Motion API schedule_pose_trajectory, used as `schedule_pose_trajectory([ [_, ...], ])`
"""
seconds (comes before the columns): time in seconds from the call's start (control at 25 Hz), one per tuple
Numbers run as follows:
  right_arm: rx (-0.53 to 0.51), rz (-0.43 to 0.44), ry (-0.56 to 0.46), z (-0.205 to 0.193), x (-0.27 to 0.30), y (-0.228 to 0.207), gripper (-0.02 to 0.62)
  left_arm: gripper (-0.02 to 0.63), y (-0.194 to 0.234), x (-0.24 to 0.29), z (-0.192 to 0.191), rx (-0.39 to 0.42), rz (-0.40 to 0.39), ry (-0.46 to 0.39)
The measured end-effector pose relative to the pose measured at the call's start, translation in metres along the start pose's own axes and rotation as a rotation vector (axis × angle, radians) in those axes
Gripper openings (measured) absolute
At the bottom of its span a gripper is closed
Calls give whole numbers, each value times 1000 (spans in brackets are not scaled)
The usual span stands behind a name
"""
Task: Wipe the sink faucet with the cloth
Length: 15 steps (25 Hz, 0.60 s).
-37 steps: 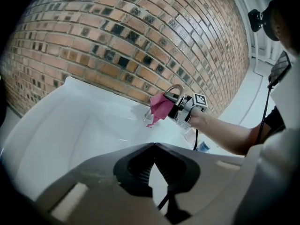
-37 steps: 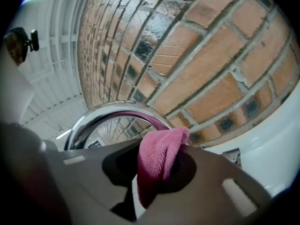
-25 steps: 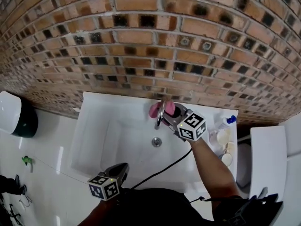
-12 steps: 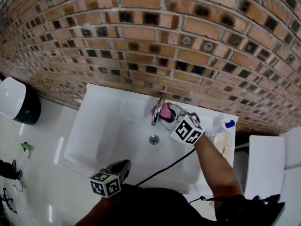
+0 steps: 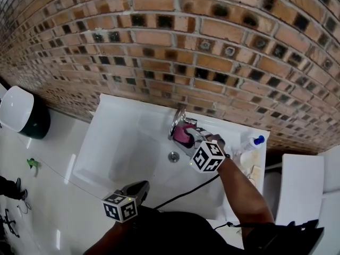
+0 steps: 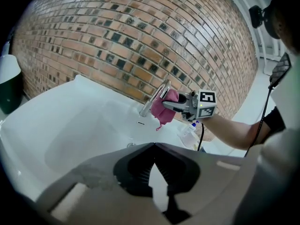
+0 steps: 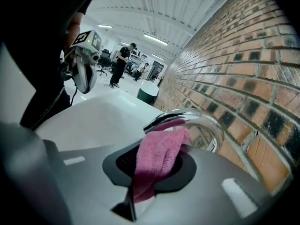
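Fluffy pink cloth (image 7: 157, 161); shiny chrome faucet (image 7: 197, 122); glossy white sink (image 5: 114, 142)

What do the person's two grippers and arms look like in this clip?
The left gripper and right gripper match: grey bodies, dark ribbed jaws, and each carries a white cube with black square markers. A black cable runs from the right one. The right arm wears a short black sleeve, and the forearm is bare.
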State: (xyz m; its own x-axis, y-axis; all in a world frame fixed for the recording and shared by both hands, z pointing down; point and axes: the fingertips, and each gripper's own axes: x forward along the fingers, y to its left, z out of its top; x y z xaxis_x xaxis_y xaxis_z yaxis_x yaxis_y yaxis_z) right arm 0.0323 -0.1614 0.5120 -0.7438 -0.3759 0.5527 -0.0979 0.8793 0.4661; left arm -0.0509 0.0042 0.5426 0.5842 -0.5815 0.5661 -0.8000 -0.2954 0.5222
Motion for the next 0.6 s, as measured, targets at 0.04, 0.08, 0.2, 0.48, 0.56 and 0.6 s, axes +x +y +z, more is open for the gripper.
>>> schedule_pose_trajectory([
  [0.04,1,2,-1,0,-1,3,60,5,-2,1,0,2,-3,2],
  [0.08,4,7,-3,0,-3,7,60,5,-4,2,0,5,-5,4],
  [0.2,43,57,-23,0,-9,21,60,4,-8,5,1,14,-9,9],
  [0.48,399,-106,-143,-4,-52,-33,61,5,-10,14,9,40,-10,13],
  [0.56,518,-215,-172,-12,-68,-66,61,5,-9,17,14,45,-10,8],
  [0.6,580,-265,-183,-18,-74,-82,61,4,-10,18,16,46,-10,7],
])
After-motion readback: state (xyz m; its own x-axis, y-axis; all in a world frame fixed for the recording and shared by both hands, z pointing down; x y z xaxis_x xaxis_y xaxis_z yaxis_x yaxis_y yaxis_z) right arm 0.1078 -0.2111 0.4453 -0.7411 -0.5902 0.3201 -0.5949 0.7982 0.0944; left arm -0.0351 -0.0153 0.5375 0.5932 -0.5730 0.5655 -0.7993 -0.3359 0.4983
